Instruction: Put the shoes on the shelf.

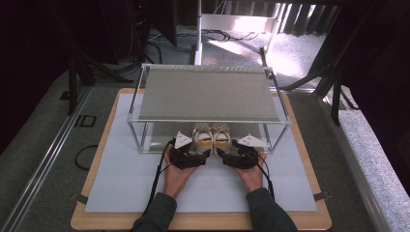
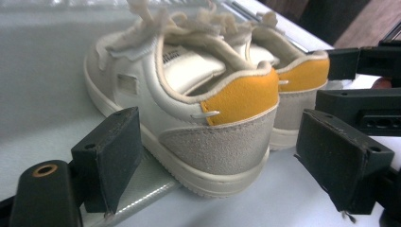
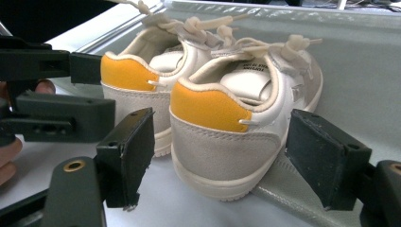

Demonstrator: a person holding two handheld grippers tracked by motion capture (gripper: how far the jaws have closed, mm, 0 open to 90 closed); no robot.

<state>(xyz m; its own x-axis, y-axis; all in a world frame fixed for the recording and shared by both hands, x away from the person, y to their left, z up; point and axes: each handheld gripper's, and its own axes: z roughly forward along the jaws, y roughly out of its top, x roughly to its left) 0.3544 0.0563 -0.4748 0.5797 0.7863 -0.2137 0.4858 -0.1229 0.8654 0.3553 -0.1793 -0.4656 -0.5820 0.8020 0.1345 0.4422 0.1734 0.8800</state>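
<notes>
You hold the left gripper [image 1: 205, 153] and the right gripper [image 1: 220, 152] with jaws spread wide, gripping nothing. The left shoe [image 2: 189, 109] and the right shoe [image 3: 236, 123] stand side by side at the front edge of the rack's lower shelf [image 1: 159, 137], heels toward you, each heel between a gripper's parted jaws.

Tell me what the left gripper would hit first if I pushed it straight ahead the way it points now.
Most likely the heel of the left shoe: it sits straight ahead of the left gripper, whose open jaws stand to either side of it. The other shoe stands beside it, off that line.
</notes>
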